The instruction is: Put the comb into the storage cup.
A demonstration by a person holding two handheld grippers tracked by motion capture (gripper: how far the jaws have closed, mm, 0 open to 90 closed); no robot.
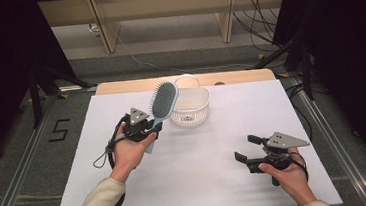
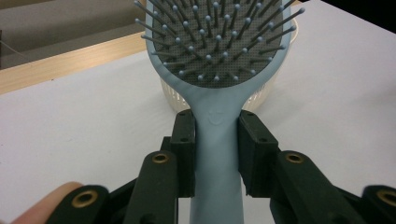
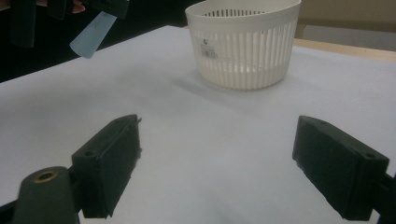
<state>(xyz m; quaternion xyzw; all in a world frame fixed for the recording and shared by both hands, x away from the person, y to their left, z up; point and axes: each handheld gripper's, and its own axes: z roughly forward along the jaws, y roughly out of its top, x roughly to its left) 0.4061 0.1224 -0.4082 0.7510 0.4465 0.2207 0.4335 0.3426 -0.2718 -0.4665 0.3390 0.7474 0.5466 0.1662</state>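
A white tabletop (image 1: 202, 176) carries a pale slatted basket (image 1: 190, 105) near its far edge. Just beside the basket, seemingly held above the surface, the light blue hairbrush (image 1: 162, 104) tilts bristle-head toward it, its handle clamped in the left hand-held gripper (image 1: 146, 132). The right hand-held gripper (image 1: 248, 148), well apart, stands spread wide with nothing between its jaws.

Pale blue hairbrush (image 1: 161, 107) with grey bristle pad; cream slatted basket (image 1: 191, 105).
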